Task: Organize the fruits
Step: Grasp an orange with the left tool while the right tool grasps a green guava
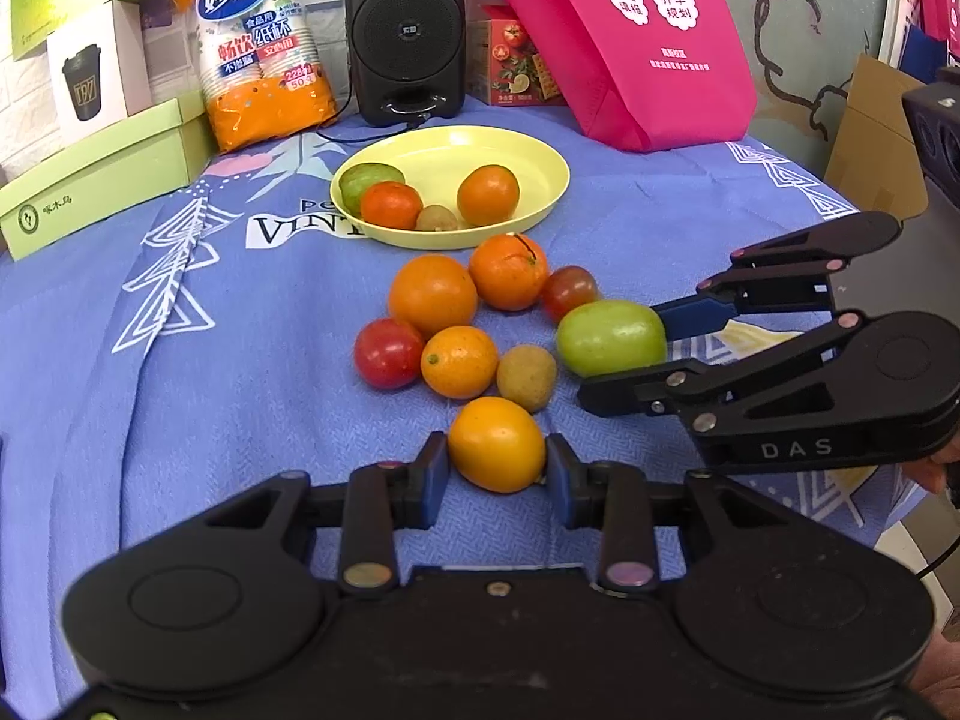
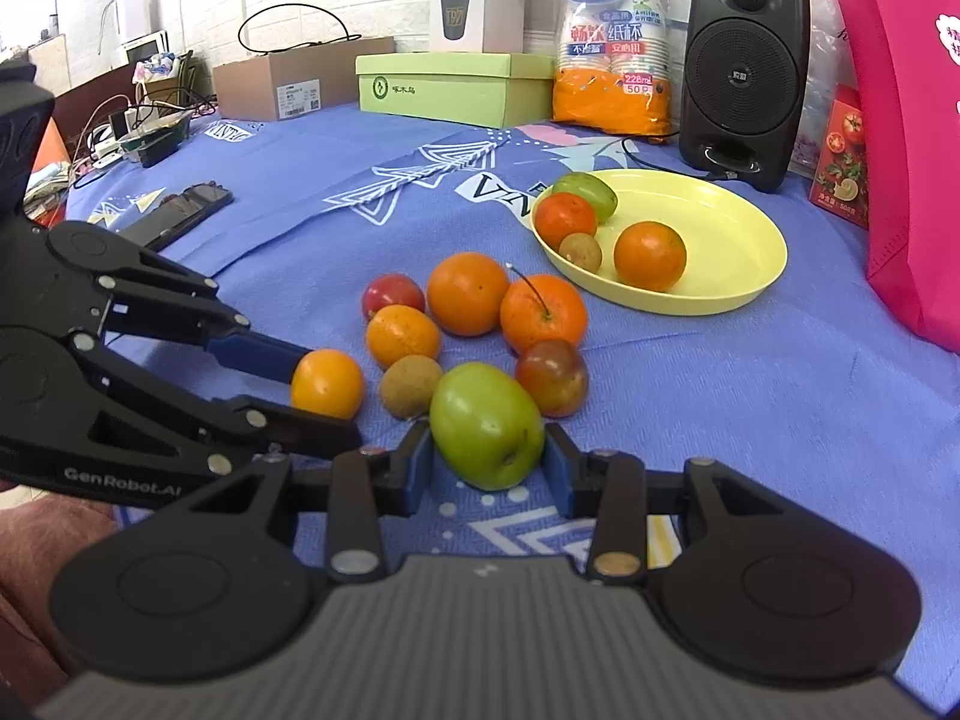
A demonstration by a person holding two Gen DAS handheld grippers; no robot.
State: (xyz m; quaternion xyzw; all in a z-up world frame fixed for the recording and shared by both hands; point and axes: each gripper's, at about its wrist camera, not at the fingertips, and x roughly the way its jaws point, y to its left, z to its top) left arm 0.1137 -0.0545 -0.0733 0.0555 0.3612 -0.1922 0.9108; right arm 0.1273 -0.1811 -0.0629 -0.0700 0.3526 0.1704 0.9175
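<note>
Right now I have both grippers down at the loose pile of fruit on the blue cloth-covered surface [image 1: 180, 372], on the near side of the yellow plate [image 1: 540, 180]. My left gripper [image 1: 497, 461] has its jaws closed around a yellow-orange citrus [image 1: 497, 443] at the edge of the pile farthest from the plate; both pads look to be touching its sides, and it seems to sit on the cloth. My right gripper [image 2: 487, 461] has its jaws pressed against a green fruit [image 2: 486, 423], also on the side of the pile away from the plate, with a dark red tomato [image 2: 552, 377] and a small brownish fruit [image 2: 411, 385] right beside it. The plate already carries four pieces: a green fruit, two oranges and a small brown one. Between my grippers and the plate lie two larger oranges, a smaller orange citrus and a red tomato [image 1: 389, 353]. I judge this to be the grasp step for two pieces at once, with roughly a third of the fruit sorted. Next I would lift both straight up so the neighbours are not nudged, then carry them over the pile to the bare part of the plate, one arm slightly ahead so the grippers do not collide.
</note>
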